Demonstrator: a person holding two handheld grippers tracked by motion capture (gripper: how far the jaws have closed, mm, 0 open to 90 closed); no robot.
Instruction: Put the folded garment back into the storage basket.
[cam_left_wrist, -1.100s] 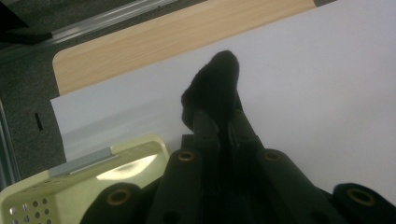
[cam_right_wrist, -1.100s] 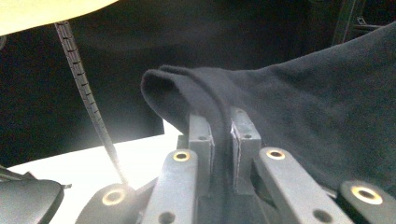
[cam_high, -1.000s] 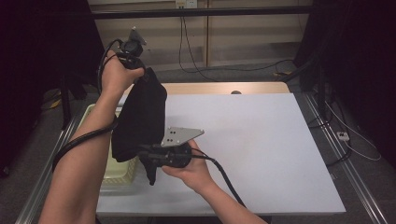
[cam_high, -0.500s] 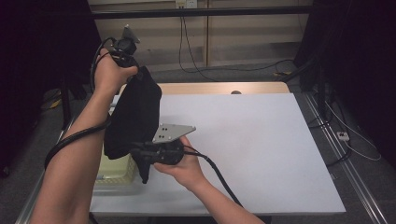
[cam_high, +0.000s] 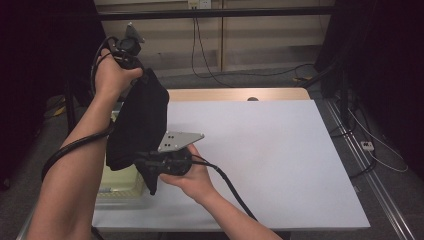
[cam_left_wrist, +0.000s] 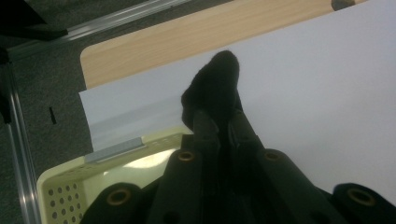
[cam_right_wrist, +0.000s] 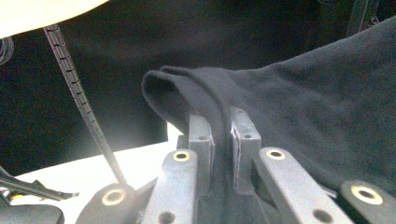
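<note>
A black cloth (cam_high: 140, 125) hangs stretched between my two grippers over the table's left edge. My left gripper (cam_high: 139, 70) is raised high at the left, shut on the cloth's top corner. In the left gripper view its jaws (cam_left_wrist: 219, 128) pinch the cloth (cam_left_wrist: 215, 84), which bunches up past the tips. Lower down, my right gripper (cam_high: 147, 162) under its grey plate is shut on the cloth's bottom part. In the right gripper view a folded edge of the cloth (cam_right_wrist: 303, 116) runs between the closed jaws (cam_right_wrist: 223, 133).
A pale yellow perforated basket (cam_high: 120, 182) sits at the table's left front corner, under the hanging cloth; its rim (cam_left_wrist: 65, 186) is also in the left gripper view. The white table top (cam_high: 270, 150) stretches to the right. Cables trail from both grippers.
Both hands have drifted slightly to the left with the cloth. Both grips are unchanged.
</note>
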